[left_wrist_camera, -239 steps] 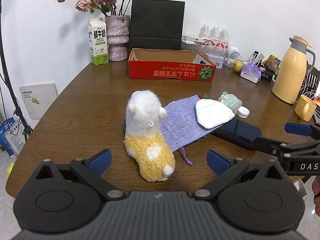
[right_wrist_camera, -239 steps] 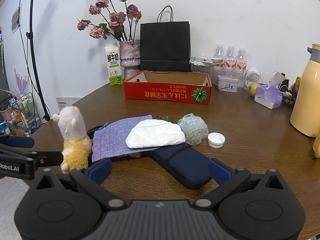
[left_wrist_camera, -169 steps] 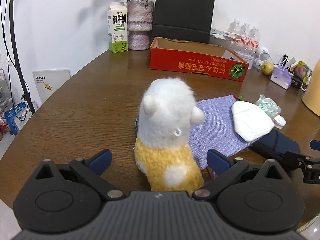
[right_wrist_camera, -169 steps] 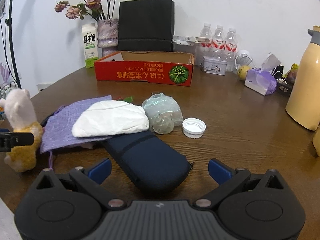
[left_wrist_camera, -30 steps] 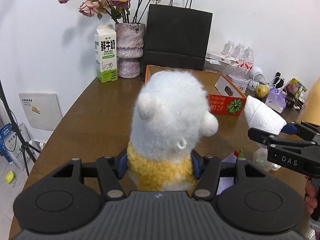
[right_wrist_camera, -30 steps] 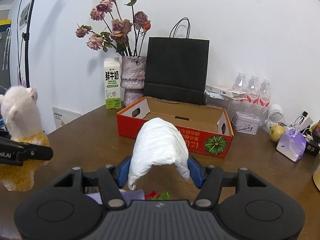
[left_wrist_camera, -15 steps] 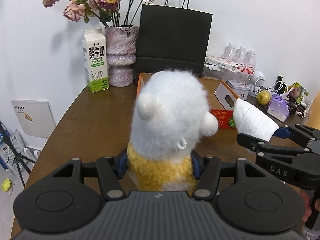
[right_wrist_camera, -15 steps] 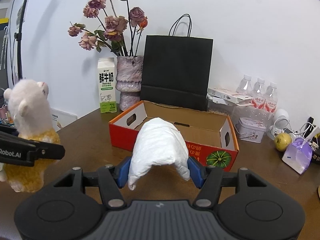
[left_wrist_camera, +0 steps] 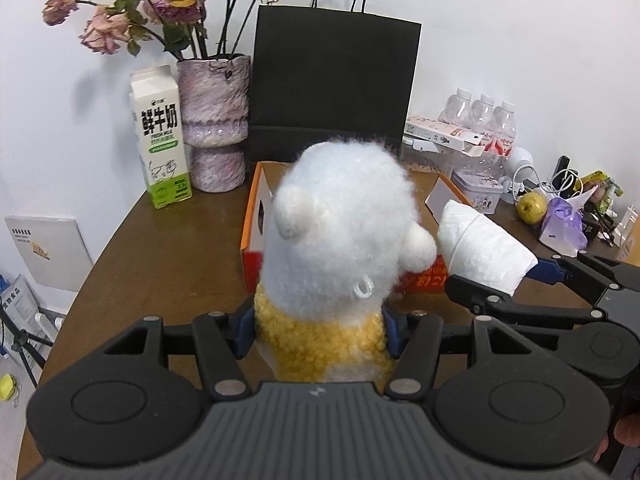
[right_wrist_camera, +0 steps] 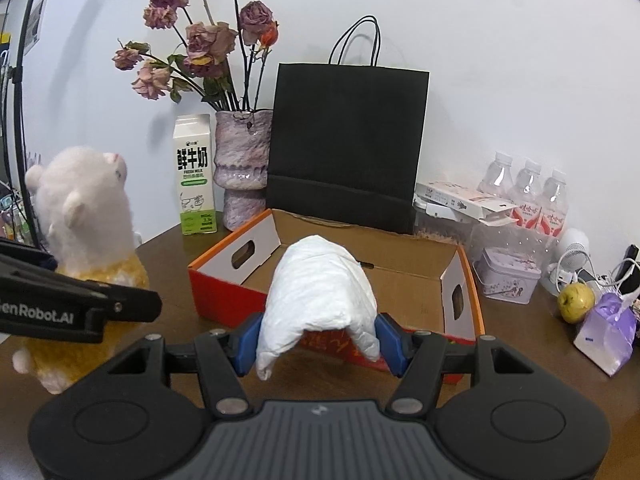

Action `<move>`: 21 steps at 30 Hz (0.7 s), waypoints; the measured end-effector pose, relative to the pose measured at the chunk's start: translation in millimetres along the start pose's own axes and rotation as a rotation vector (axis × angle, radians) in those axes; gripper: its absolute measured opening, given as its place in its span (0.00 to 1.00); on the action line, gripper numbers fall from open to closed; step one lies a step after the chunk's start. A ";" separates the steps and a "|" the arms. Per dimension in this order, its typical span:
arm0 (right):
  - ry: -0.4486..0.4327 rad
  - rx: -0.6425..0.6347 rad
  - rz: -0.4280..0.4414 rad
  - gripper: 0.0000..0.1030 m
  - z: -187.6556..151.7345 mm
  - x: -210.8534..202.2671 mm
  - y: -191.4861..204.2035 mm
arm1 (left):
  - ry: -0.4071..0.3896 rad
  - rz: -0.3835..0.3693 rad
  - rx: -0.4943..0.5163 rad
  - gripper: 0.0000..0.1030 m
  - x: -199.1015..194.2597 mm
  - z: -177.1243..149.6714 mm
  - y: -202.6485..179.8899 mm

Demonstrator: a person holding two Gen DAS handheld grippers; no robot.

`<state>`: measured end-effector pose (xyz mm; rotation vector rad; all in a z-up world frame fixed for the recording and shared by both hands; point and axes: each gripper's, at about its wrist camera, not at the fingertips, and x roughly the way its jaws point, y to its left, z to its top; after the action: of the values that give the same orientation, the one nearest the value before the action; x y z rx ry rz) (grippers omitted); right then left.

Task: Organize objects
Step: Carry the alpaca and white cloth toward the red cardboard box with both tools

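Both grippers are closer to the red cardboard box [right_wrist_camera: 432,280] than a second ago. The left gripper [left_wrist_camera: 316,334] clamps the plush alpaca [left_wrist_camera: 340,248], which hides the box's middle; the right gripper [right_wrist_camera: 318,344] pinches the white bundle [right_wrist_camera: 320,292] above its near wall.

White wall [right_wrist_camera: 500,40] across the top of both views, evenly lit. Brown wooden table [left_wrist_camera: 160,248] filling the middle, rounded edge at lower left. Along the wall: vase [right_wrist_camera: 242,168] of dried roses, milk carton [left_wrist_camera: 160,144], black paper bag [right_wrist_camera: 348,140], water bottles [right_wrist_camera: 528,192]. Pale floor [left_wrist_camera: 16,320] at far left, with a black stand [right_wrist_camera: 18,80].
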<state>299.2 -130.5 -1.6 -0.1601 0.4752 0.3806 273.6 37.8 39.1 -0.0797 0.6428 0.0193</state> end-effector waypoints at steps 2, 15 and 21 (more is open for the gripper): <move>0.003 0.000 -0.001 0.58 4.0 7.3 -2.5 | 0.004 -0.001 0.003 0.58 8.7 6.4 -2.6; 0.039 -0.029 -0.027 0.58 32.0 59.8 -20.5 | 0.011 0.026 0.000 0.58 60.1 41.8 -7.1; 0.054 -0.039 -0.038 0.58 45.2 85.4 -30.8 | 0.008 0.030 -0.030 0.58 83.0 62.0 -1.6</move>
<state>400.1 -120.7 -0.4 -0.2178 0.5179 0.3492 377.1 40.6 38.8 -0.0996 0.6515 0.0574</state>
